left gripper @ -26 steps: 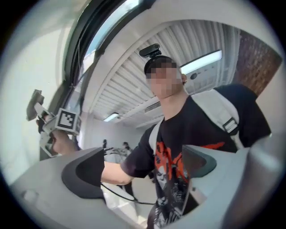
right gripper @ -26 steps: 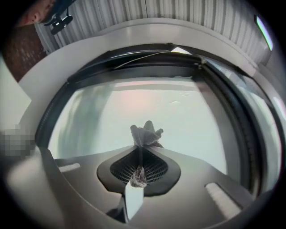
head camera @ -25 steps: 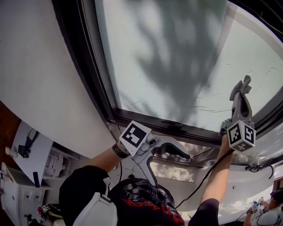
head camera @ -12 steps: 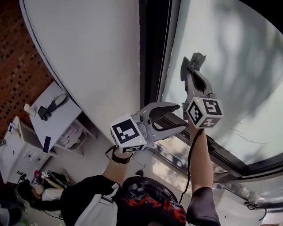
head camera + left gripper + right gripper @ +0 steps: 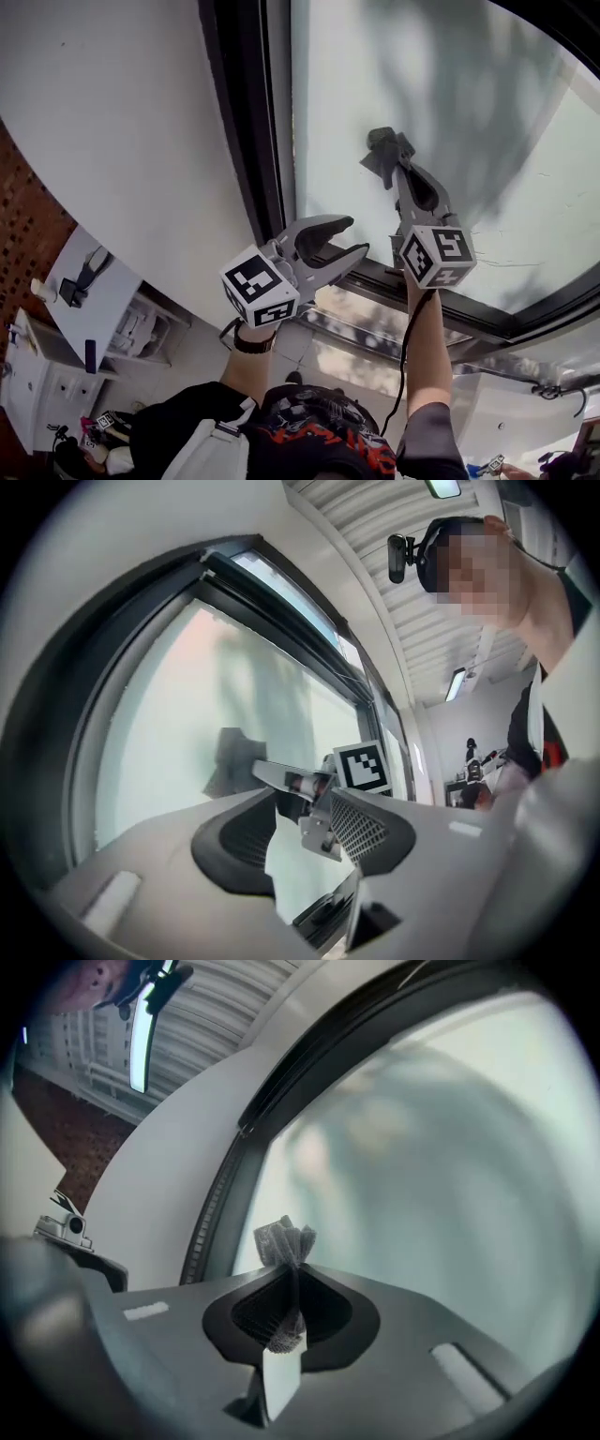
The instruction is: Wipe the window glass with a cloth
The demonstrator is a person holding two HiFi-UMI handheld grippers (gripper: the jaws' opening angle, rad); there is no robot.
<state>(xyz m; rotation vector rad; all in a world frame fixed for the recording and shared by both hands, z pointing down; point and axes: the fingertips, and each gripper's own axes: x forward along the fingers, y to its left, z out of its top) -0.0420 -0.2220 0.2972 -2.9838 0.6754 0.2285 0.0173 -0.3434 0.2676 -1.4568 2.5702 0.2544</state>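
Right gripper (image 5: pixel 397 171) pinches a grey cloth (image 5: pixel 380 148) at the window glass (image 5: pixel 487 112); left gripper (image 5: pixel 354 237), empty, has just been closing, jaws partly apart.

I see a white wall (image 5: pixel 122 141) left of the dark window frame (image 5: pixel 239 141), with a red brick wall (image 5: pixel 23 234) beyond it. The window glass (image 5: pixel 487 112) glows pale, crossed by a grey shadow. Lower down stands a white table (image 5: pixel 103 309). A strip light (image 5: pixel 145 1040) shines on the ribbed ceiling (image 5: pixel 216 1007).
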